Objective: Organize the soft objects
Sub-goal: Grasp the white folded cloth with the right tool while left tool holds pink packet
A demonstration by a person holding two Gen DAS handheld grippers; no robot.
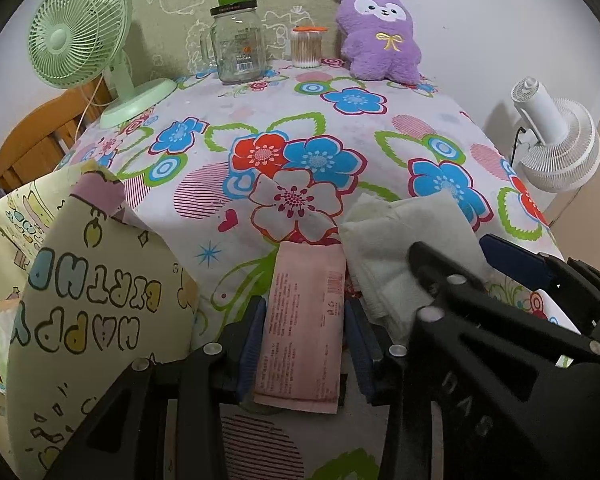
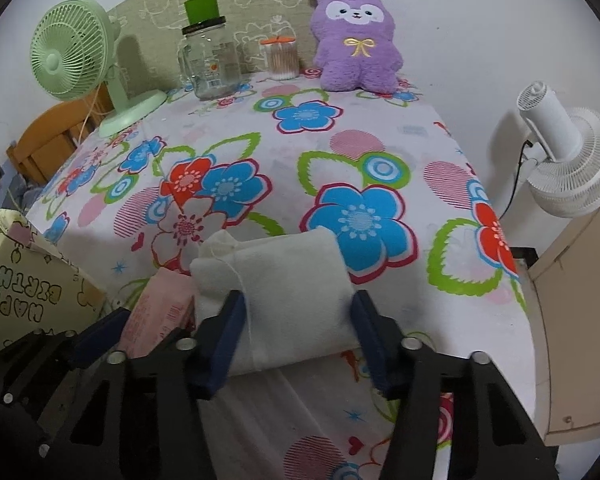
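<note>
**Now both grippers are closing on soft packs at the near table edge**

Nearest, at lower centre of the left wrist view, the left gripper is clamping the pink tissue pack, whose long axis is running straight away from the camera along the fingers. Just to its right (touching it, by the look), the white folded cloth is lying between the fingers of the right gripper; the jaws are standing partly closed, the left pad pressing its edge, the right pad seeming just beside it, so a firm grip is uncertain. At left, the birthday box is waiting open. Farther back, the purple plush is sitting against the wall.
</note>
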